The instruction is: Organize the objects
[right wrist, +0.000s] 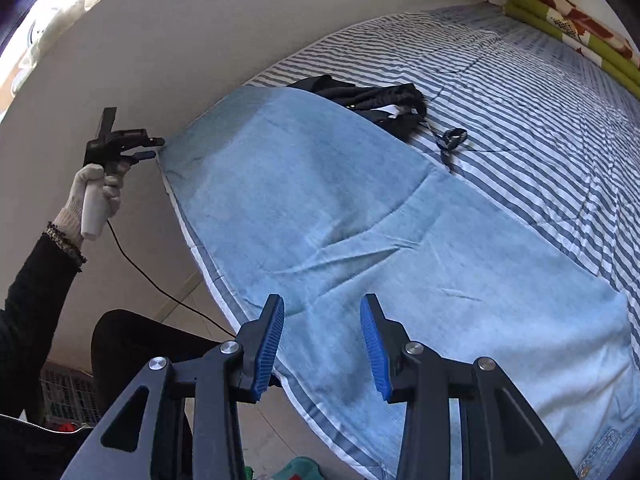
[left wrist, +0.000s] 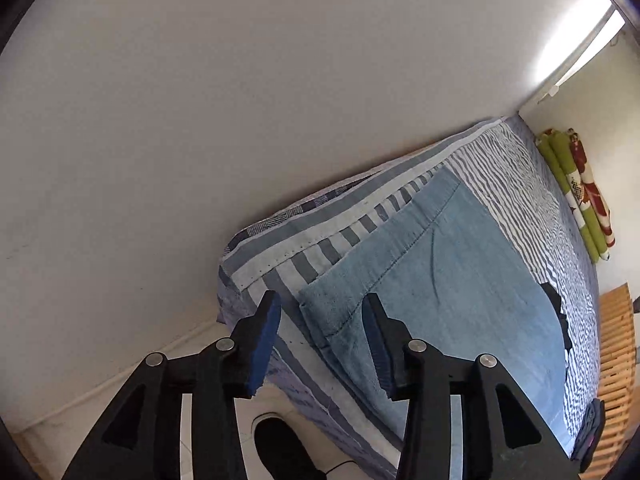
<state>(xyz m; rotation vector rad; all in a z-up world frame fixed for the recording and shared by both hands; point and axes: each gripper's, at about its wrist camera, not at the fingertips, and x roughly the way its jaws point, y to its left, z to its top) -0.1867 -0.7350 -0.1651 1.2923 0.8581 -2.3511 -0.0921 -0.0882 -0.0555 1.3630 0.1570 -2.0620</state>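
Seen along your left tongs (left wrist: 320, 344), the blue-padded jaws stand partly apart with nothing between them, poised above the hem end of the light blue jeans (left wrist: 440, 280). Those jeans lie flat on the striped bed (left wrist: 520, 184), near the corner closest to the white wall (left wrist: 200, 120). A green and red rolled blanket (left wrist: 576, 188) rests along the bed's far side, a dark garment (left wrist: 554, 300) shows at the jeans' far edge, and your black shoe (left wrist: 280, 448) stands on the floor below.

From your right tongs (right wrist: 322, 344), the jaws likewise stand partly apart and grip nothing, hovering over the near edge of the jeans (right wrist: 320, 208), which stretch across the striped bed (right wrist: 520, 100). At the far end your gloved left hand (right wrist: 96, 192) holds the left tongs (right wrist: 154, 148) right at the jeans' corner; whether the pads touch the cloth cannot be told. A black garment (right wrist: 376, 100) lies beyond the jeans with a small dark strap (right wrist: 452, 140) beside it, and the green and red blanket (right wrist: 568, 20) lies at the head of the bed.
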